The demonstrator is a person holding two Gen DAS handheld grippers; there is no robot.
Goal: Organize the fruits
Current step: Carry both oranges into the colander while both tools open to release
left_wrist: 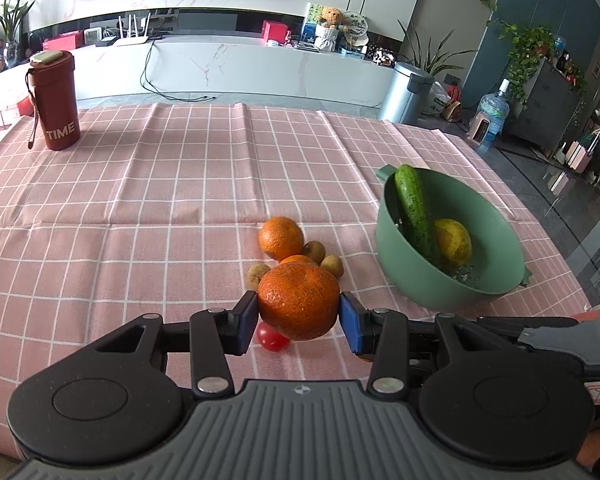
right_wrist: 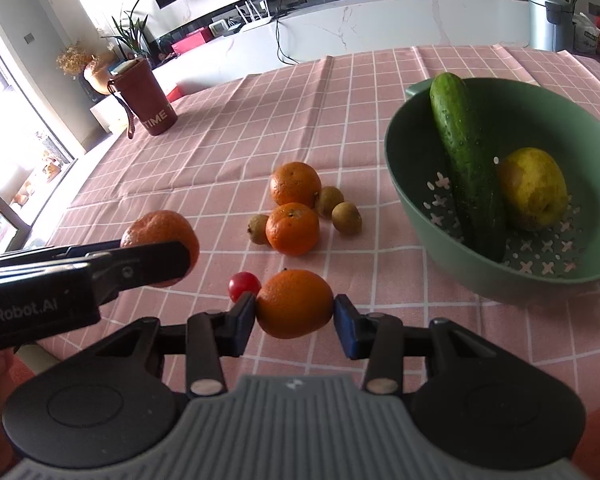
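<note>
1. Both tongs loaded: left gripper (left_wrist: 299, 312) clamps a big rough mandarin (left_wrist: 299, 306) at its widest part; right gripper (right_wrist: 294, 314) pinches a smoother orange (right_wrist: 295, 304) the same way. Both look lifted off the cloth, can't be certain.
2. Handling, my guess: light, firm peel w/ soft flesh under, round so it may roll in the pads. Grip across the middle, gentle squeeze, no crushing.
3. Landmark = green bowl (right_wrist: 400, 184), already holding a cucumber (right_wrist: 466, 164) & a yellow pear (right_wrist: 534, 188).
4. Left of bowl: two more oranges (right_wrist: 294, 182) plus small brown fruits (right_wrist: 346, 218); cherry tomato (right_wrist: 244, 284) nearer the tongs.
5. Surface: pink checked cloth (left_wrist: 140, 200), creased. Red tumbler (left_wrist: 56, 100) far left of bowl; white counter & bin behind.
</note>
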